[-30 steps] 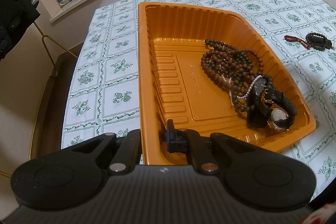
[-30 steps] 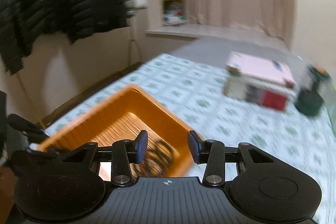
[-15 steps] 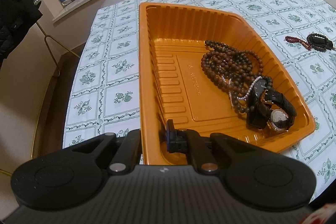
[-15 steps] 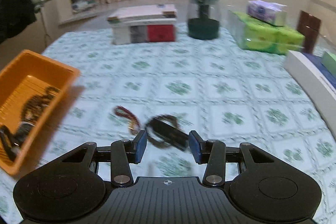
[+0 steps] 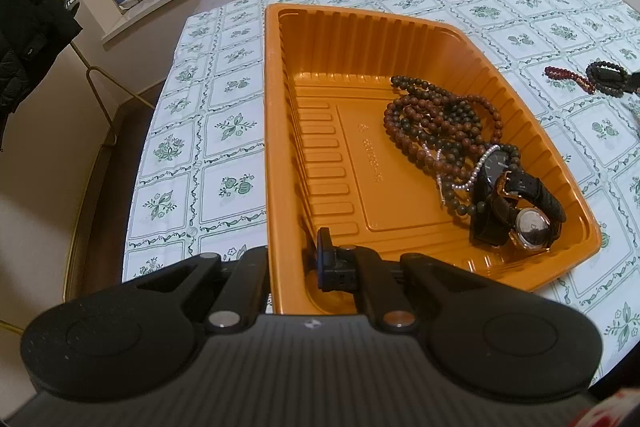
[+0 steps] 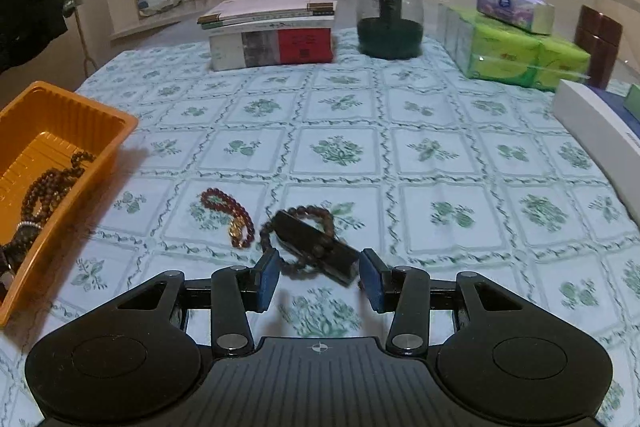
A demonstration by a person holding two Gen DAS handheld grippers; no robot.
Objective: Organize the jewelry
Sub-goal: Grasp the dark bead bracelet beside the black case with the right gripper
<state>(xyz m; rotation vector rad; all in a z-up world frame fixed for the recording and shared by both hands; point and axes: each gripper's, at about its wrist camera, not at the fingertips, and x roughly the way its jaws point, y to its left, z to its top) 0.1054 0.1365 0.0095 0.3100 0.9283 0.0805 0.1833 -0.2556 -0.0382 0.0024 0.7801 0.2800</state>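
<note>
The right tool hovers half open, empty, over a dark beaded bracelet with a flat black block on the bench; light and floppy, so pinch the stiff block. The left tool clamps the orange plastic tray wall.

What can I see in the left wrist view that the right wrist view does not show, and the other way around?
Only the left wrist view shows the left gripper shut on the near wall of the orange tray, and the watches inside.

Only the right wrist view shows the right gripper open just before the dark bead bracelet, plus the brown canister.

Both show the tray, its bead necklaces, the red bracelet, the books and the tissue packs.
</note>
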